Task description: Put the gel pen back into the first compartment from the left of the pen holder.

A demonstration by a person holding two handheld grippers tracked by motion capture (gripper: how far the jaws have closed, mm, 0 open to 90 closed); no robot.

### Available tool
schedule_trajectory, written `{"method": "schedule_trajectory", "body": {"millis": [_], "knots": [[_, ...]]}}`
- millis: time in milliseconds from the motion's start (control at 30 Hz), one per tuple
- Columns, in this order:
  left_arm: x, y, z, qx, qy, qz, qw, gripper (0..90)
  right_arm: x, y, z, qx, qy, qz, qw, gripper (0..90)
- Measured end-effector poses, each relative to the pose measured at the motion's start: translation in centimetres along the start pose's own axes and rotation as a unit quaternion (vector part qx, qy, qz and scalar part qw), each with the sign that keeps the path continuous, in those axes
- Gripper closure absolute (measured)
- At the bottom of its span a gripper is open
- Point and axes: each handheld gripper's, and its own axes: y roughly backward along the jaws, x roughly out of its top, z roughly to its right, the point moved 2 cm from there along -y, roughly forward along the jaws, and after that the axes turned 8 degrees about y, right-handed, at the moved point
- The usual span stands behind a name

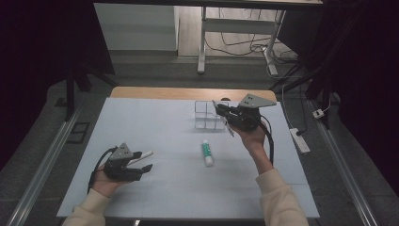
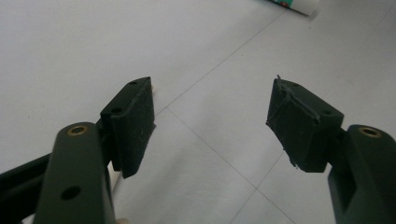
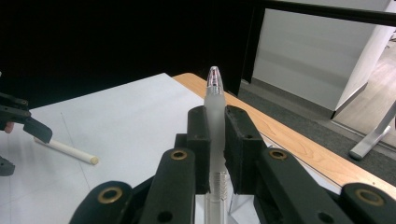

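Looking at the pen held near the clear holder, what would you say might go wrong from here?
1. The right gripper pinches the frosted clear pen across its narrow barrel, so it might pivot or slip.
2. The clear plastic compartment holder looks light; a misaimed pen may tip it.
3. The left gripper stands open beside the thin white stick and might nudge it into rolling.

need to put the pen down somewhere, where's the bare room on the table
Free: the wide stretch of white table left of the clear holder, and the near strip in front of the glue stick. Crowded: around the right gripper clamping the pen, and by the white stick under the open left gripper.
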Motion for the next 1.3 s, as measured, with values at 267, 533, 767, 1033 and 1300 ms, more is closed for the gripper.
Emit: {"method": "schedule_trajectory", "body": {"millis": [267, 533, 767, 1033, 1300], "knots": [[0.0, -0.1, 0.1, 0.000, -0.002, -0.003, 1.0000, 31.9, 0.2, -0.5, 0.4, -0.001, -0.004, -0.002, 1.0000, 79.9], [0.0, -0.1, 0.1, -0.001, -0.002, -0.003, 1.0000, 31.9, 0.3, -1.1, 0.7, -0.003, -0.008, -0.002, 1.0000, 79.9], [0.0, -0.1, 0.0, -0.001, -0.001, -0.002, 1.0000, 31.8, 0.3, -1.6, 0.8, -0.006, -0.013, -0.001, 0.9999, 79.9], [0.0, -0.1, 0.1, 0.000, -0.002, -0.003, 1.0000, 31.8, 0.2, -2.0, 0.9, -0.005, -0.013, -0.004, 0.9999, 79.9], [0.0, -0.2, 0.0, 0.000, -0.002, -0.004, 1.0000, 31.7, 0.2, -2.0, 1.2, -0.010, -0.014, -0.002, 0.9998, 79.9]]}}
